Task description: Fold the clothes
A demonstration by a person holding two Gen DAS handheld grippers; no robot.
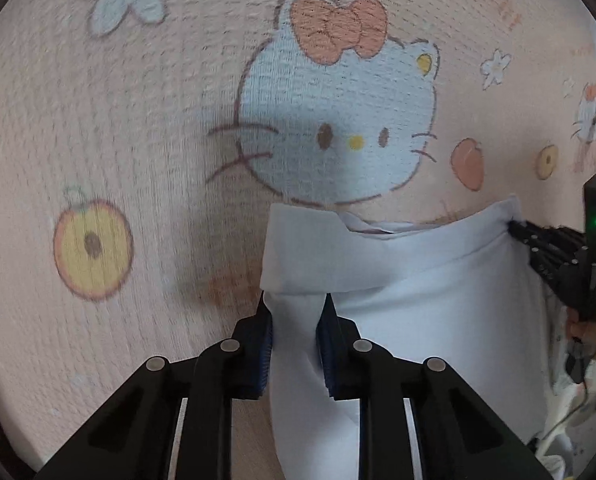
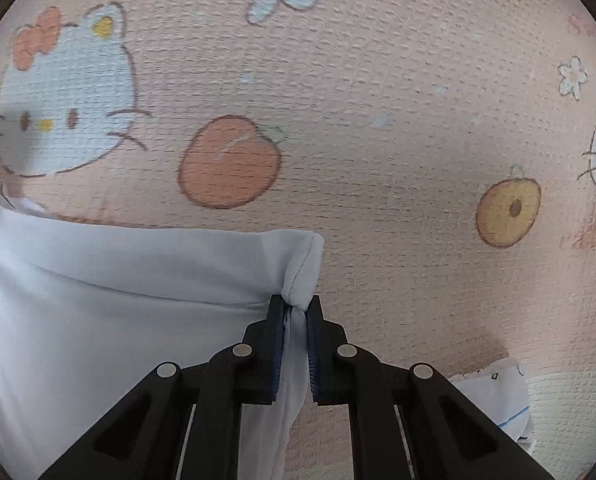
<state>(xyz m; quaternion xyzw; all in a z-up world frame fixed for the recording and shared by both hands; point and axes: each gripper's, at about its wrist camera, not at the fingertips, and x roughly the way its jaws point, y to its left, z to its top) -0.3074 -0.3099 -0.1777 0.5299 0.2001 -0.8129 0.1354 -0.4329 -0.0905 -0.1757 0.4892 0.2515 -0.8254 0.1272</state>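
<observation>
White garment (image 1: 418,280) hangs over the pink mat (image 1: 98,120), its corners clenched in both grippers' jaws.

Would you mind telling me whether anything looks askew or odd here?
Nothing looks damaged. The white garment is bunched where the right claw pinches its corner, and a folded band sits skewed above the left claw.

Pink textured mat (image 1: 98,140), printed with cartoon cat faces, white flowers, peaches and orange round fruit. White garment (image 1: 418,280) partly on it, collar edge towards the big cat face; how much rests flat, unclear. Second white cloth (image 2: 494,400) with a thin blue line at the near right edge, on the mat.
</observation>
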